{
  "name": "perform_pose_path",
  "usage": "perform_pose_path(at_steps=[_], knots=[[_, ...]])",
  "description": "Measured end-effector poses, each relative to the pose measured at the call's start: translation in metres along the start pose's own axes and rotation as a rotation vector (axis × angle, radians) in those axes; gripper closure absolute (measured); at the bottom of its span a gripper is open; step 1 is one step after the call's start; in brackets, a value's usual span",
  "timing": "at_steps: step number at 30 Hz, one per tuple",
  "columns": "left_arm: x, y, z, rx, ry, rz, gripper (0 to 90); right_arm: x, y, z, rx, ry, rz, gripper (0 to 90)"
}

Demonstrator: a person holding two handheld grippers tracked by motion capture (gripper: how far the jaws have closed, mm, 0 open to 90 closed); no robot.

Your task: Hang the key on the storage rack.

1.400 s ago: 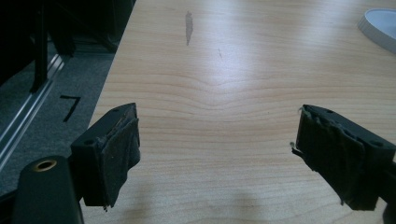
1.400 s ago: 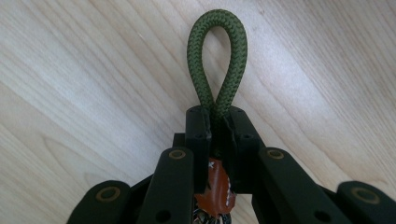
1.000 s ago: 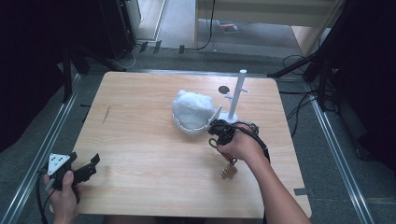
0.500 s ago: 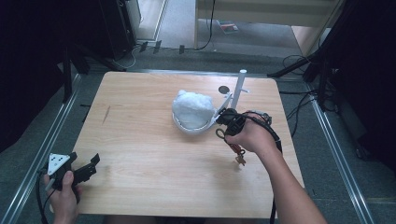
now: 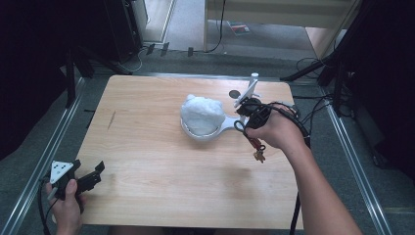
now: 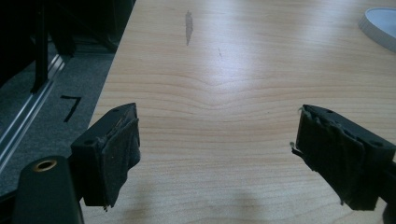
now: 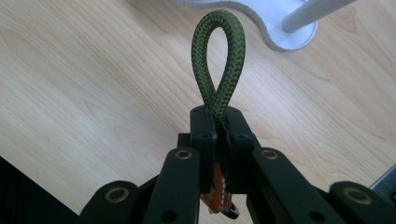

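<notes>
Holding the green cord loop [image 7: 218, 56] pinched tight in my right gripper [image 5: 244, 122], I keep it upright beside the white stand post [image 5: 247, 93] for threading over; left gripper [image 6: 233, 158] idles wide open, empty.

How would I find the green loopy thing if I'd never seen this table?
Start at the white stand near the wooden table's far right side. Just in front of it, the right gripper pinches a rope loop: thick, braided, olive green, unlike the fluffy white heap beside it.
</notes>
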State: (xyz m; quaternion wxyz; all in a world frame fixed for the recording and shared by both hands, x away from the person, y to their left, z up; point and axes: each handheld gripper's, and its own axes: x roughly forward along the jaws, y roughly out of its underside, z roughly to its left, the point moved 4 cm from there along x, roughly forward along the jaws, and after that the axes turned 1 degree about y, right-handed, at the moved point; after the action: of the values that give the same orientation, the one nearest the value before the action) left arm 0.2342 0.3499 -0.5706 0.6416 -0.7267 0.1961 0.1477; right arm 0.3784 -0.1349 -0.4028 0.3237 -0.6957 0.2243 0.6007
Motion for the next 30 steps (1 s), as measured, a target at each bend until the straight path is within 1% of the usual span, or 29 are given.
perform_pose_path(at_steps=[1,4,5,6,8,12,19,20,22,24,30], knots=[[0.0,0.0,0.0,0.0,0.0,0.001,14.0,-0.004,0.0,-0.001,0.009,0.0,0.004,86.2],[0.0,0.0,0.0,0.0,0.0,0.002,14.0,-0.012,-0.002,-0.004,0.014,0.002,-0.002,86.2],[0.0,0.0,0.0,0.0,0.0,0.002,14.0,-0.015,-0.002,-0.006,0.008,0.004,-0.005,86.1],[0.0,0.0,0.0,-0.001,0.0,0.002,14.0,-0.017,-0.003,-0.007,0.017,0.003,-0.007,86.1],[0.0,0.0,0.0,-0.001,-0.001,0.002,14.0,-0.024,-0.004,-0.011,0.021,0.011,-0.01,86.2],[0.0,0.0,0.0,-0.001,-0.001,0.002,14.0,-0.036,-0.007,-0.018,0.038,0.01,-0.025,86.2],[0.0,0.0,0.0,-0.002,0.001,0.003,13.9,-0.054,-0.011,-0.033,0.046,0.031,-0.052,86.1],[0.0,0.0,0.0,-0.001,0.001,0.005,13.9,-0.056,-0.012,-0.036,0.054,0.034,-0.054,86.1],[0.0,0.0,0.0,-0.001,0.001,0.005,13.9,-0.058,-0.013,-0.04,0.057,0.038,-0.055,86.1],[0.0,0.0,0.0,-0.001,0.001,0.005,13.9,-0.059,-0.013,-0.043,0.076,0.038,-0.048,86.1],[0.0,0.0,0.0,-0.001,0.001,0.005,13.9,-0.06,-0.015,-0.054,0.096,0.042,-0.039,86.1]])
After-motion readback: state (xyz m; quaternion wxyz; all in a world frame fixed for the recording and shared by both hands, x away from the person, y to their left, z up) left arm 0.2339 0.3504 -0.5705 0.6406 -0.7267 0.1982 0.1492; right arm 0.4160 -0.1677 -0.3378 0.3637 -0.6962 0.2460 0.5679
